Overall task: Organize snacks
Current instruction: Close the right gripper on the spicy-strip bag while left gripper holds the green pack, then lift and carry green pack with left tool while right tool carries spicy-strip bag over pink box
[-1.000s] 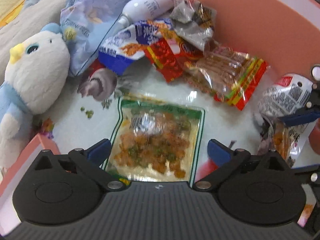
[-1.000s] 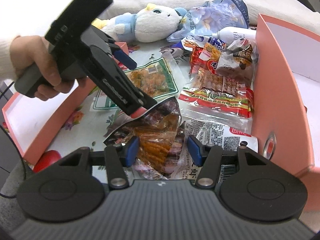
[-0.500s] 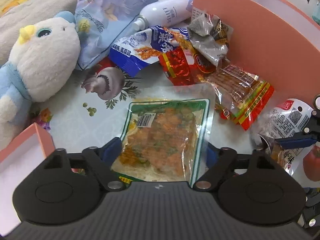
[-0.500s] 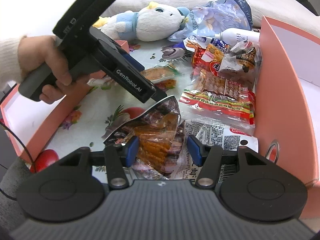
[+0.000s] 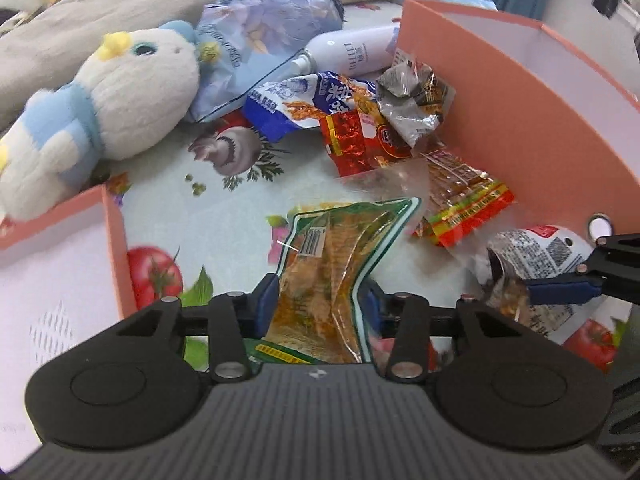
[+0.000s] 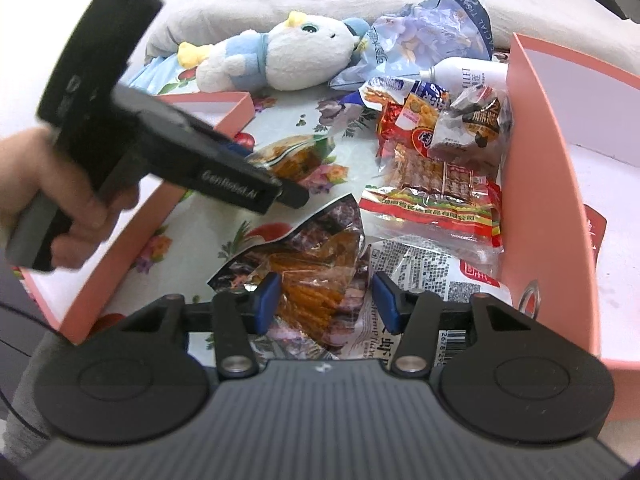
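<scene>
One pouch (image 5: 336, 256) lifted since a second ago | left gripper (image 5: 318, 308) clamps it | right gripper (image 6: 326, 300) parted over bag (image 6: 308, 264) | sorting begun

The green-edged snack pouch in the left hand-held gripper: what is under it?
Under the green-edged snack pouch, floral tablecloth shows beside it; directly beneath is hidden.

A green-edged clear snack pouch (image 5: 336, 264) of orange bits hangs crumpled, tilted toward one o'clock, off the bench (image 5: 224, 216).
</scene>
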Demonstrator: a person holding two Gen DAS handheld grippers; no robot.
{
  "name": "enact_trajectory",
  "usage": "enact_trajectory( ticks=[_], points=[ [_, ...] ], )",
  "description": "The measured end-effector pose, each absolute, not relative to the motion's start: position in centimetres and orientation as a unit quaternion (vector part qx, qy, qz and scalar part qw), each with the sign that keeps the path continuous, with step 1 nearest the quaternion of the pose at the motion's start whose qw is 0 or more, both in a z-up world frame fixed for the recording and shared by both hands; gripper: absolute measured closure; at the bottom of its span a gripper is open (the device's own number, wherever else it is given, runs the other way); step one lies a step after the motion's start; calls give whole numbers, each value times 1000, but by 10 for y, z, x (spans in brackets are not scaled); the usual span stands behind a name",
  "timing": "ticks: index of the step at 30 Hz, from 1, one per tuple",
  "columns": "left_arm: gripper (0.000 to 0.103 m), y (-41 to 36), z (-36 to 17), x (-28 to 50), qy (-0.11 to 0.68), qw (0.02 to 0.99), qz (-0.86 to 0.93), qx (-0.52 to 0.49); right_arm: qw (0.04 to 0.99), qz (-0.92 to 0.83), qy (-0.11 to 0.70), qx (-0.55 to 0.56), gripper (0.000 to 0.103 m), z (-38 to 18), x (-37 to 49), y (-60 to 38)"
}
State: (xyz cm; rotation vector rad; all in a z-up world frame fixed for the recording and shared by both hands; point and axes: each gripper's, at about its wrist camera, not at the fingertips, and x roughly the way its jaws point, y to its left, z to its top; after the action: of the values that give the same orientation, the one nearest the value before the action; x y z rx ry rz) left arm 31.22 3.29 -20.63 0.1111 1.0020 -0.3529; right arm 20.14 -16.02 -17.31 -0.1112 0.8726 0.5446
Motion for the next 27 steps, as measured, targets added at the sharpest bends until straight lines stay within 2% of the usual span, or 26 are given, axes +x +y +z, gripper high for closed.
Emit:
enact_trajectory(
  ticks=[4,14,27],
  points=[
    [57,40,-200,293,473,869,-143,17,871,256,416,-49,52,-169,195,-160],
    [80,58,-190,252,456,882,-85,-84,872,249,422,-7,54,-158,188,-167],
    [83,66,-153,222,415,896,-35,-151,876,240,418,10,54,-133,186,-170]
  ],
)
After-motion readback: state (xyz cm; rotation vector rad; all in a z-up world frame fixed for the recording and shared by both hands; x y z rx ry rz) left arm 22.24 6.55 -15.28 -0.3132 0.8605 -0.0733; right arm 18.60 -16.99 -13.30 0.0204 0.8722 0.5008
